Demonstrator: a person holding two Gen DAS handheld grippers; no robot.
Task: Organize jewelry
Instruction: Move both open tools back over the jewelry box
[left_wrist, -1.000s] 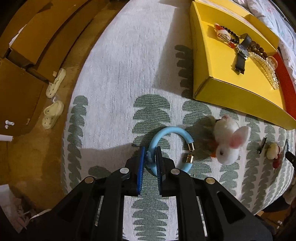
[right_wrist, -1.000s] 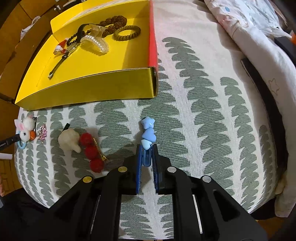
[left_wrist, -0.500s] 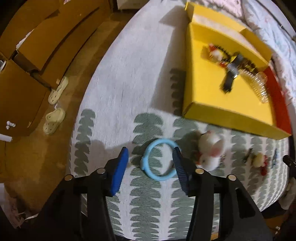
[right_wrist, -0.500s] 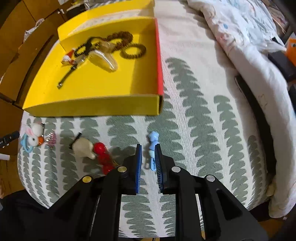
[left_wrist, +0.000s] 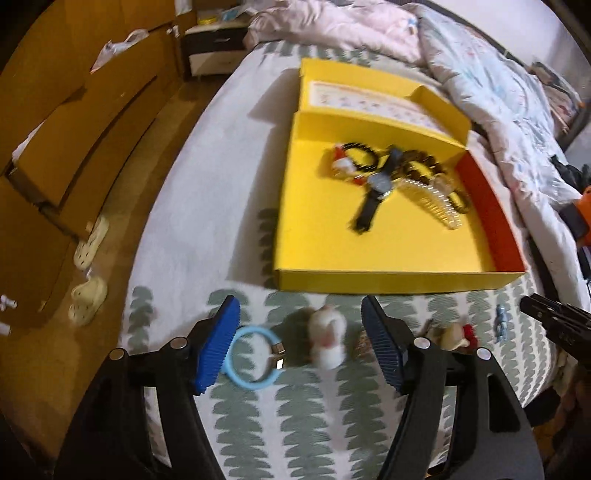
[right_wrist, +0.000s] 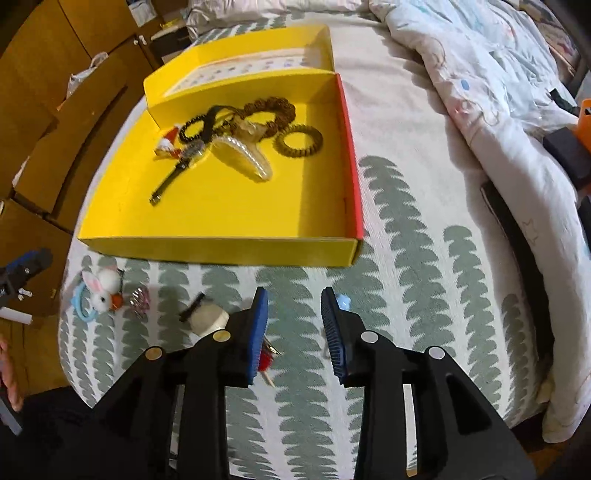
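**Both grippers let go and lift up**

A second ago the left gripper (left_wrist: 299, 339) was pinching the blue ring bracelet (left_wrist: 251, 360). Now its jaws are opening wide and nothing is squeezed between them. The bracelet lies flat on the bed (left_wrist: 207, 206), down by the left jaw, with the fluffy white bunny (left_wrist: 327, 341) just beside it. The gripper has also gone up, so more of the bed shows.

The right gripper (right_wrist: 293, 328) did the same thing. A second ago it held the little blue clip (right_wrist: 341, 301). Now its jaws are opening too, and they hold nothing. The clip peeks out behind the right jaw, lying on the bed. Some red beads (right_wrist: 265, 360) peek out by the other jaw.

The yellow box (right_wrist: 221, 251) sits farther up the bed. It already has a watch (right_wrist: 190, 151), brown bead bracelets (right_wrist: 273, 109) and a clear hair claw (right_wrist: 243, 157) in it.

So the bracelet and the clip did not go into the box. They are near the other small things, in a row in front of it. It looks like both were just dropped or set down, so they still need picking up if they belong in the box.
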